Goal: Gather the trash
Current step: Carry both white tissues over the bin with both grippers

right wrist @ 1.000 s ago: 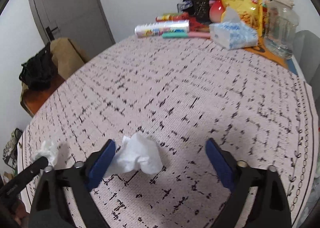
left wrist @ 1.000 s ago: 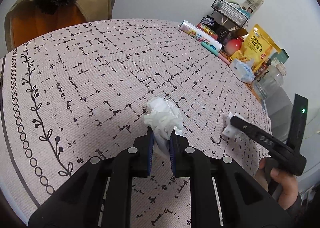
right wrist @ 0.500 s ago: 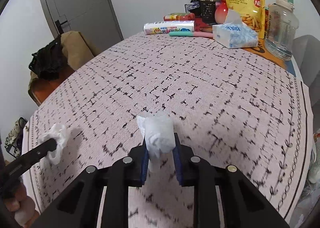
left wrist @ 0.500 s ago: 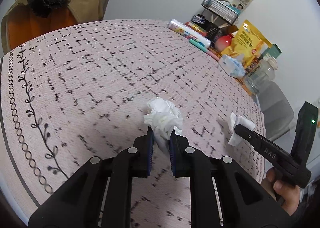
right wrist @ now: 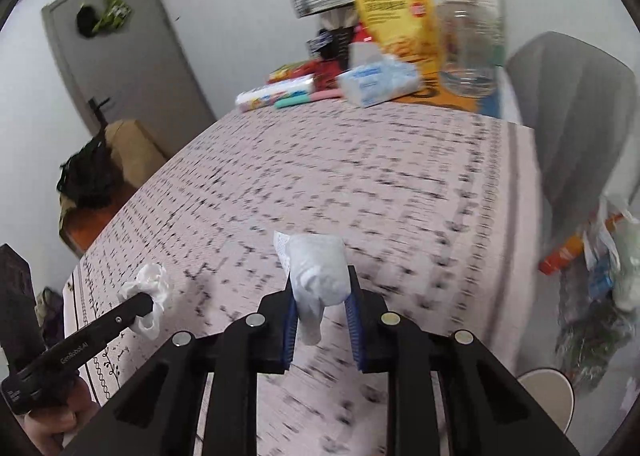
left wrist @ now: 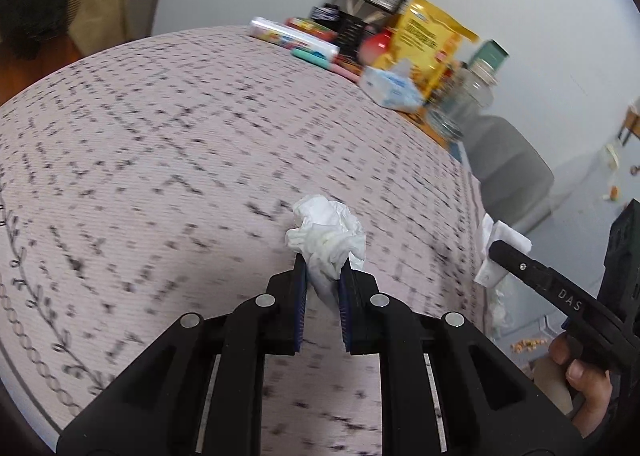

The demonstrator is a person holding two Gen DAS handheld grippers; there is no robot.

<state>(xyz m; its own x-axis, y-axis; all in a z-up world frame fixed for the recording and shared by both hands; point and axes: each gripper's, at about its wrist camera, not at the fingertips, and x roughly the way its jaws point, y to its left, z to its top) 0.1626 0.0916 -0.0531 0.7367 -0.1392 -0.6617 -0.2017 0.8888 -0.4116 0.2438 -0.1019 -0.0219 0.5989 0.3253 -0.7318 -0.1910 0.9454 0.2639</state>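
While pinching one crumpled tissue [left wrist: 326, 242] in left gripper [left wrist: 323, 278], second tissue [right wrist: 318, 276] in right gripper [right wrist: 321, 296]. Risk of dropping either: loose wads, light pinch near fingertips.

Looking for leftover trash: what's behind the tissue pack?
Behind the tissue pack: a yellow snack bag and a clear jar. Anything lower behind it is covered.

White "DAS" printed on the finger of the right hand-held gripper [left wrist: 486, 252], seen in left wrist view. "GenRobot.AI" on the finger of the left hand-held gripper [right wrist: 150, 302], right wrist view. Yellow snack bag [right wrist: 396, 12] at counter's far edge: print blurred, unreadable.
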